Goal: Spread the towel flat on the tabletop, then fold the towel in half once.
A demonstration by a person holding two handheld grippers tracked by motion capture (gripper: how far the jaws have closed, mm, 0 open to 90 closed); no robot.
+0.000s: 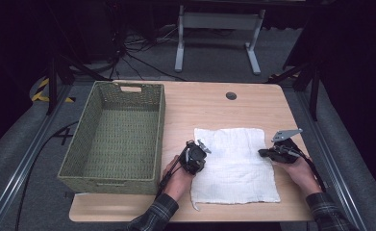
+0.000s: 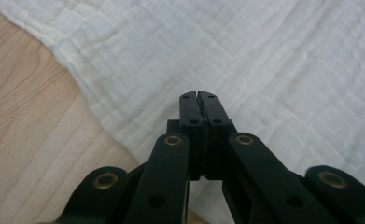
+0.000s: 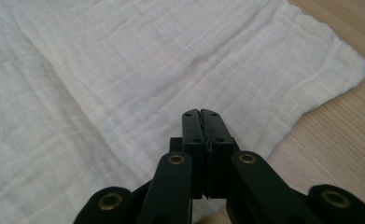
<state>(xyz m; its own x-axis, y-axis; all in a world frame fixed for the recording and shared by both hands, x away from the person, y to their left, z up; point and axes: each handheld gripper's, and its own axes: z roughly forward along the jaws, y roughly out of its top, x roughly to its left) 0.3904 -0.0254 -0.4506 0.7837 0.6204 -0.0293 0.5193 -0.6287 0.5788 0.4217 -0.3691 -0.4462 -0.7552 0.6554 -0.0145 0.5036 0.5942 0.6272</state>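
Observation:
A white cloth (image 1: 233,161) lies spread flat on the wooden table (image 1: 209,103). My left gripper (image 1: 201,153) sits at the cloth's left edge, jaws together with nothing between them, hovering over the cloth (image 2: 245,60). At the cloth's right edge my right gripper (image 1: 264,152) points left, also shut and empty, just above the cloth (image 3: 138,70) near its corner. In the left gripper view the left gripper (image 2: 199,95) shows its pads pressed together; the right gripper (image 3: 201,113) looks the same in its own view.
A green woven basket (image 1: 82,139) stands empty on the table's left part. A round cable hole (image 1: 231,96) is near the far edge. Bare wood lies beyond the cloth and along the front edge.

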